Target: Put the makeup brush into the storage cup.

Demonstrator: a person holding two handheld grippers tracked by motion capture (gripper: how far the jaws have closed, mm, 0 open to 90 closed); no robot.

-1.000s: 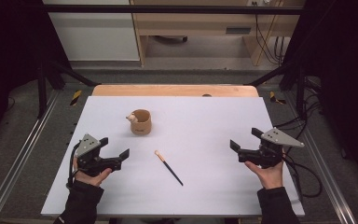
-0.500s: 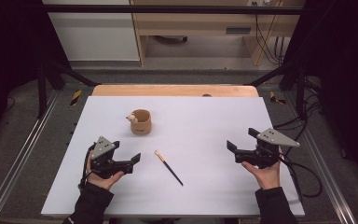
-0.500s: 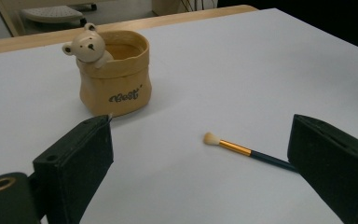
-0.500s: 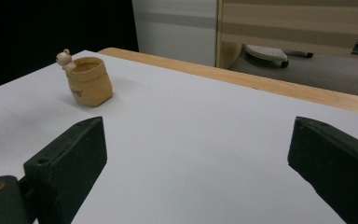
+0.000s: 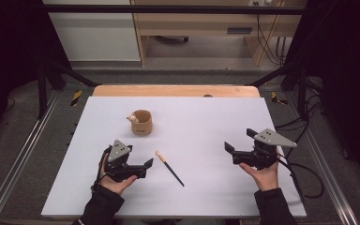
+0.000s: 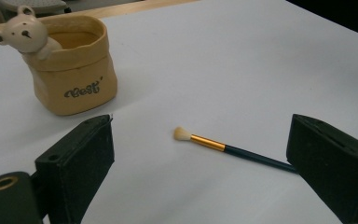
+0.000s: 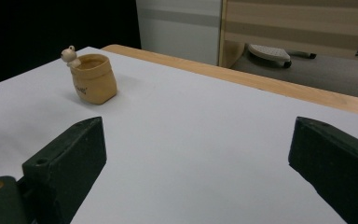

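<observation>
A small brush with a dark handle, gold ferrule and pale bristles lies flat on the white table top. My left gripper sits just left of it, open. In the left gripper view the brush lies between and beyond the jaws, its handle end reaching the right jaw; the left gripper holds nothing. A tan bag-shaped pot with a little bear on its rim stands upright behind. My right gripper hovers open at the right and faces the pot from far off.
A wooden strip borders the far edge of the table. Cables trail off the right side near my right hand. Metal frame rails run along the left, with dark floor beyond.
My left gripper has slid right across the table, closing on the brush. The right gripper has drifted slightly left. Brush and pot have not moved.
</observation>
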